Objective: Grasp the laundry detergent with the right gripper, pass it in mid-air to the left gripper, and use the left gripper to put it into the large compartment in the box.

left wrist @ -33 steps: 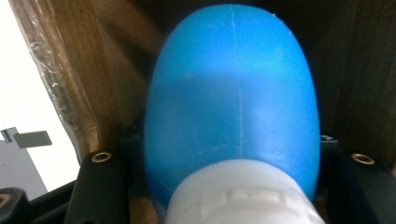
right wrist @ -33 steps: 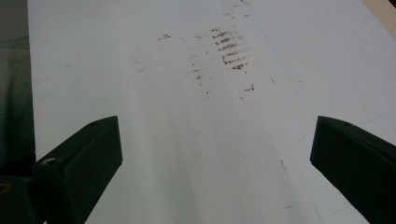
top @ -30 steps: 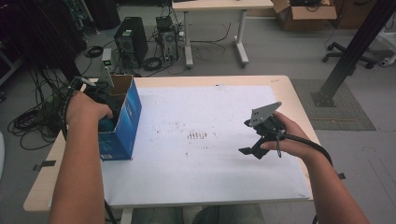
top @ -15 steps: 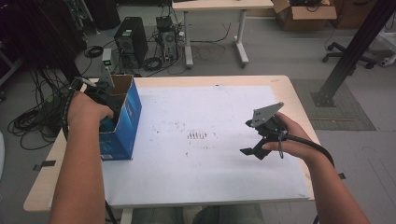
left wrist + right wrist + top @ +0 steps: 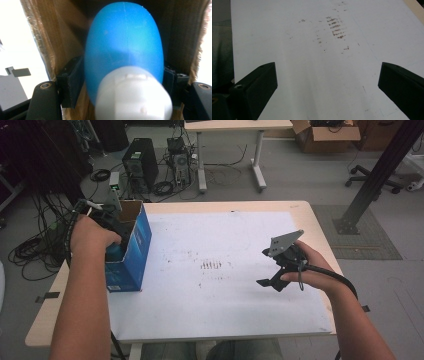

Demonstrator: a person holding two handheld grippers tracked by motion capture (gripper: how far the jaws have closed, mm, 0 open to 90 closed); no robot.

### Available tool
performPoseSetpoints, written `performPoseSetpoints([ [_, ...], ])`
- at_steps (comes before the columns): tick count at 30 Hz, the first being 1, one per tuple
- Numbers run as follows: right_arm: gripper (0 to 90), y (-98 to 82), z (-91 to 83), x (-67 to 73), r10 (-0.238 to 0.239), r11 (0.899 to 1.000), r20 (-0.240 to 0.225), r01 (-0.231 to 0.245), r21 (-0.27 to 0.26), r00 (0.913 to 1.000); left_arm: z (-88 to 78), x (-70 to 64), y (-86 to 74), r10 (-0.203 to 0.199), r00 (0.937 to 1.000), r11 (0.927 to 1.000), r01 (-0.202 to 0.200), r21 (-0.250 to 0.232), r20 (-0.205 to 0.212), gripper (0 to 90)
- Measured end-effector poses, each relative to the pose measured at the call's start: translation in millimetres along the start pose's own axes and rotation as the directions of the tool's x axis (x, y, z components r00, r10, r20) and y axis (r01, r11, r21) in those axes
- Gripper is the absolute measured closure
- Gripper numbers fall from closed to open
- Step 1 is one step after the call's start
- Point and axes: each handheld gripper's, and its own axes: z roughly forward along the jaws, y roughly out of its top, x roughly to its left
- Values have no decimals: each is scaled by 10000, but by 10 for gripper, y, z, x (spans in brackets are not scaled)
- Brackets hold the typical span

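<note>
left gripper (image 5: 122, 82): mine, down inside the open top of the blue carton (image 5: 134, 251). Jaws have just been opening. In the left gripper view they flank the blue bottle (image 5: 125, 42), one pad each side of its body.
left grip state: jaws narrow, set about as wide as the bottle. Can't tell whether the pads press on it or only touch.
blue bottle: inside the carton, between brown cardboard walls. White cap (image 5: 132, 95) nearest my camera, blue body running away from it. In the high view a bit of blue shows under my left hand (image 5: 92, 236).
blue carton: stands upright at the left edge of the white sheet (image 5: 220, 320), top flaps open, brown inside.
right gripper (image 5: 327, 82): mine, held low over the sheet on the right side of the table (image 5: 315, 220), well apart from the carton. Jaws wide, nothing between them.
right hand (image 5: 305, 270): wrapped round the gripper body, cable trailing back along my forearm.
sheet marks: cluster of brown smudges (image 5: 335, 26) ahead of the right jaws, mid-sheet.
</note>
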Motion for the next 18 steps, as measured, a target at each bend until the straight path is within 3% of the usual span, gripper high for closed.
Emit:
performPoseSetpoints([
  [5, 25, 8, -17, 10, -49, 10000, -60, 49, 39, 10000, -75, -12, -22, -53, 9999, 10000, 54, 77, -158, 268],
  [14, 25, 30, -81, 25, -107, 9999, 11, 107, -89, 9999, -233, 21, -100, -148, 9999, 9998, 148, -151, 14, 216],
  [18, 25, 44, -106, 38, -154, 9997, 45, 155, -164, 9999, -290, 16, -126, -103, 9999, 9999, 102, -121, -62, 142],
])
